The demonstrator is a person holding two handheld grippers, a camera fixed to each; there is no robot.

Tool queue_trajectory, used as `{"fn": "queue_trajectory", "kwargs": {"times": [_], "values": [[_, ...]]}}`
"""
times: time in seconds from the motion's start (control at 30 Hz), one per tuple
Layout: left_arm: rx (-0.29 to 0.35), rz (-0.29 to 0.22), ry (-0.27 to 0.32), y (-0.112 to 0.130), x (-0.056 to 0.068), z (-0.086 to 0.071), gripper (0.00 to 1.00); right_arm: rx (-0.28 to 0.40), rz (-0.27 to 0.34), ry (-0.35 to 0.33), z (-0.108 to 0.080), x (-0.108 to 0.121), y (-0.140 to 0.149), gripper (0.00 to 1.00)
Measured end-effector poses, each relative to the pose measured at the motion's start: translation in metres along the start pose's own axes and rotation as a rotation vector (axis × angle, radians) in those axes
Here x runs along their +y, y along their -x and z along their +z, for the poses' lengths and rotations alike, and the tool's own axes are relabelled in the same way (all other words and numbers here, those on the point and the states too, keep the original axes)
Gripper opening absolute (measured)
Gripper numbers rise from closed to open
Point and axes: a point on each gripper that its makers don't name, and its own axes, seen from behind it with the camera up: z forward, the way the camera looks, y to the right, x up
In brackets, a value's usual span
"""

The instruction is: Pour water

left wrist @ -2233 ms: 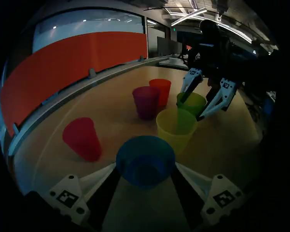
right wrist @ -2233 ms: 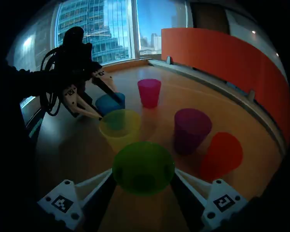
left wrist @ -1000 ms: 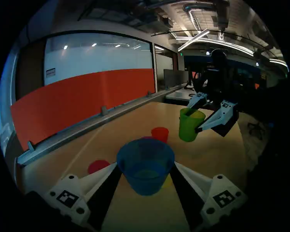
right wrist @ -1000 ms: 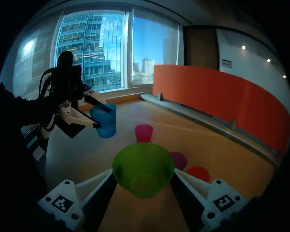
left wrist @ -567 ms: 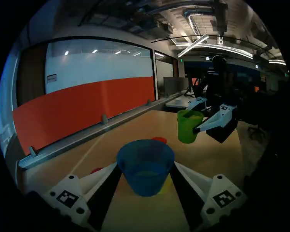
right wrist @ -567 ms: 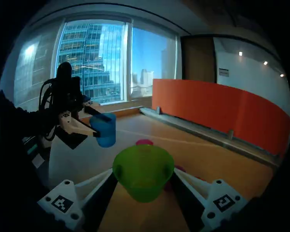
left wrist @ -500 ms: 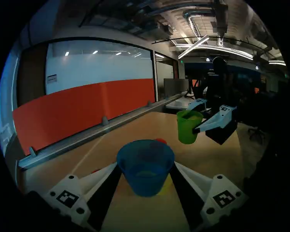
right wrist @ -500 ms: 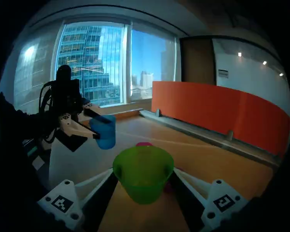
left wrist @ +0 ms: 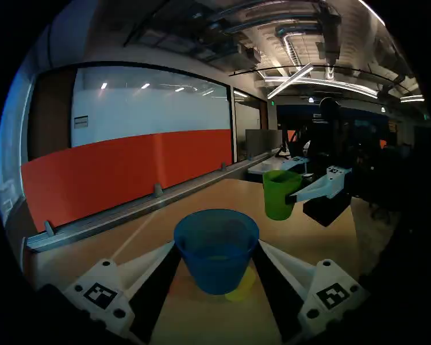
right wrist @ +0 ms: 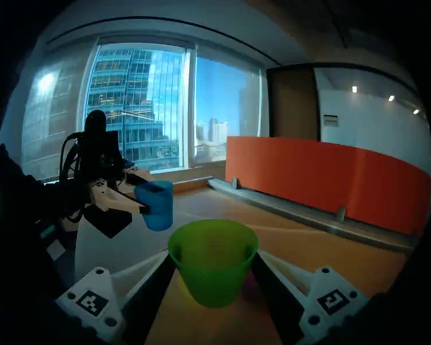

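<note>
- Now, in the left gripper view, the left gripper [left wrist: 216, 246] is closed on a blue plastic cup [left wrist: 216, 261]. One white finger presses each side of the cup, at nine and three o'clock.
- The blue cup stands upright with its rim up, held in the air above a wooden tabletop [left wrist: 187, 201].
- A yellow cup [left wrist: 242, 288] on the table peeks out from behind the blue cup's base, at five o'clock.
- At one o'clock, farther off, the right gripper [left wrist: 286, 184] grips a green plastic cup [left wrist: 280, 198], also upright and off the table.
- In the right gripper view, the right gripper [right wrist: 212, 253] has its fingers pressed against the green cup [right wrist: 213, 270] on both sides.
- There, the left gripper [right wrist: 145, 195] holds the blue cup [right wrist: 157, 206] at ten o'clock, in front of tall windows [right wrist: 141, 115] showing city towers.
- An orange partition [left wrist: 129, 167] runs along the far edge of the table.
- The cups are tinted, and which one holds water cannot be told.
- The relation that matters is that the two cups face each other across a gap, both with their long axis vertical. Neither rim is above the other.
- Judging from this, the pour has not begun. One cup needs to come beside and above the other's rim, then tip toward it.
- Tipping while the cups are apart would probably spill onto the table.
</note>
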Motion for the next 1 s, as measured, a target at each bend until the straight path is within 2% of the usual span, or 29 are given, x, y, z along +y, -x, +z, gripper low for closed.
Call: {"fn": "queue_trajectory", "kwargs": {"times": [0.4, 0.6, 1.0], "values": [[0.023, 0.031, -0.012, -0.010, -0.003, -0.002, 0.84, 0.011, -0.017, -0.018, 0.005, -0.004, -0.004, 0.90], [0.042, 0.075, -0.028, -0.022, -0.005, -0.001, 0.84, 0.018, -0.034, -0.030, 0.012, -0.008, -0.006, 0.89], [0.056, 0.158, -0.054, -0.042, -0.004, -0.001, 0.84, 0.036, -0.024, -0.076, 0.027, -0.024, -0.012, 0.89]]}}
